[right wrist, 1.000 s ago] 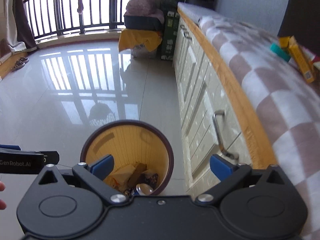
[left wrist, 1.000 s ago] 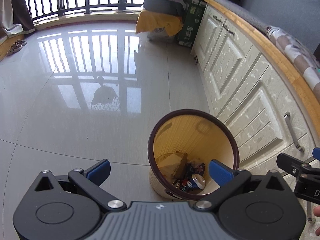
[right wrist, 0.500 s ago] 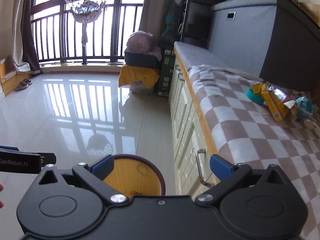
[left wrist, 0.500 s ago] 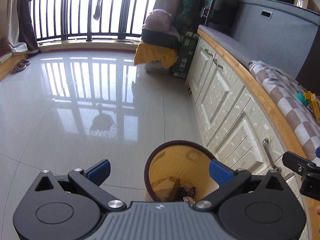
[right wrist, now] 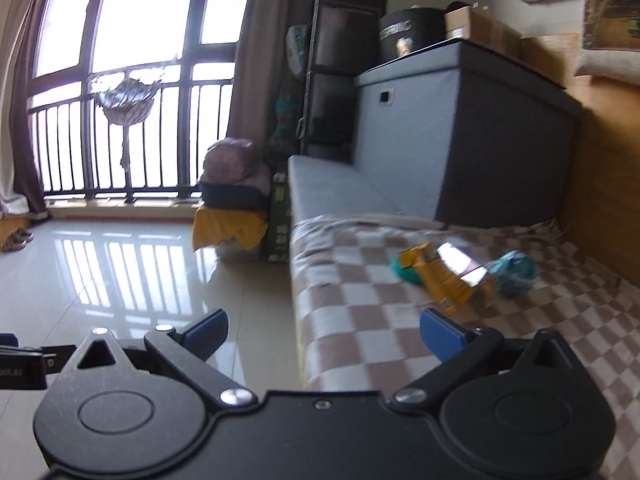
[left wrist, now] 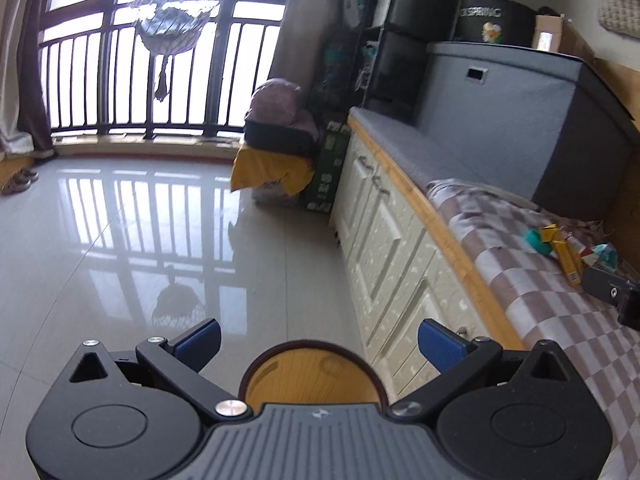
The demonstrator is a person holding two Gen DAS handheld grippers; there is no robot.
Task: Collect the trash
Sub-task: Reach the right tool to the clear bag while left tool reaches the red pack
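A round yellow trash bin (left wrist: 312, 376) with a dark rim stands on the floor below my left gripper (left wrist: 318, 340), which is open and empty. My right gripper (right wrist: 324, 328) is open and empty, above the edge of the checkered cloth (right wrist: 380, 340). Trash lies on the cloth: a yellow carton (right wrist: 440, 280), a shiny wrapper (right wrist: 460, 260) and teal wrappers (right wrist: 516, 270). The same pile shows in the left wrist view (left wrist: 564, 248). The right gripper's tip (left wrist: 608, 290) shows at the left wrist view's right edge.
White cabinets (left wrist: 384, 256) run under a wood-edged bench with a grey cushion (left wrist: 408, 148) and grey storage box (left wrist: 520, 120). A yellow-draped pile (left wrist: 276, 160) and green box (left wrist: 328, 168) stand at the far end. Glossy tile floor (left wrist: 160, 240) reaches the balcony railing.
Both grippers have lifted and tilted up from the bin. The bin has dropped to the bottom of the left view and out of the right view; the bench-top trash has come into view.
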